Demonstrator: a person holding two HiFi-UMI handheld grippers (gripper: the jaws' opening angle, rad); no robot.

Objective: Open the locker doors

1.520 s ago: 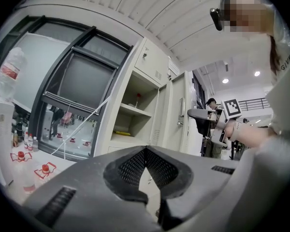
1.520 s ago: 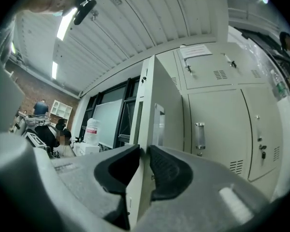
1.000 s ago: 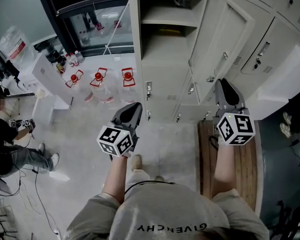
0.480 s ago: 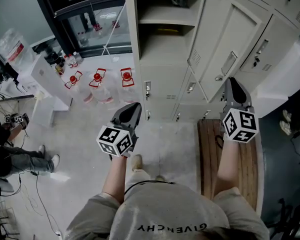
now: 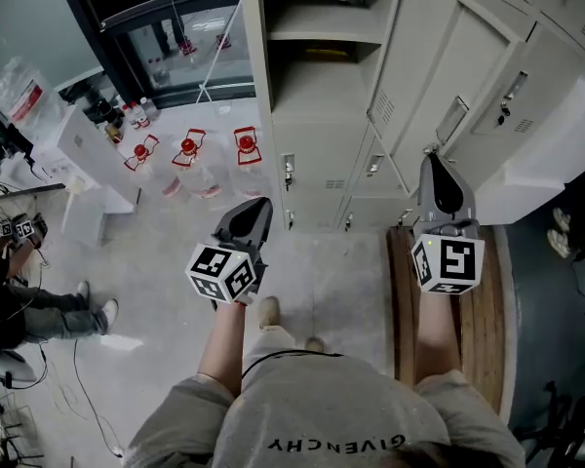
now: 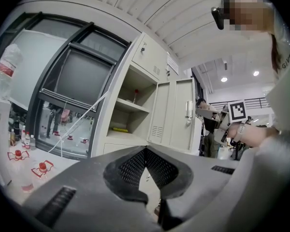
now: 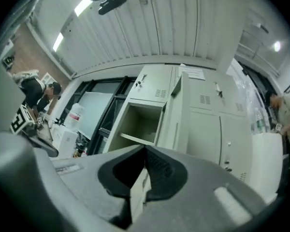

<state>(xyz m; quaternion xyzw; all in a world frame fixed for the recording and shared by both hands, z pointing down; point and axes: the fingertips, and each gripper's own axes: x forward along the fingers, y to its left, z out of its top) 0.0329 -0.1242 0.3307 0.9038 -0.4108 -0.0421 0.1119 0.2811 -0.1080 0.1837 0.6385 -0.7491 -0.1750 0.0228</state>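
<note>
A bank of beige lockers fills the top of the head view. The upper left compartment stands open with a shelf inside, and its door is swung out to the right, handle facing me. My right gripper sits just below that handle. Its jaws have just been closing and now meet tip to tip with nothing pinched; the open compartment and door lie beyond. My left gripper hangs shut and empty before the lower doors, facing the open locker.
Three red-capped water jugs stand on the floor left of the lockers beside a white cabinet. A wooden board lies under my right arm. Closed lockers continue right. A seated person and cables occupy the far left.
The locker door has swung wider open to the right. My right gripper went right with it, then came back left and rolled, now off the door. The left gripper stayed put.
</note>
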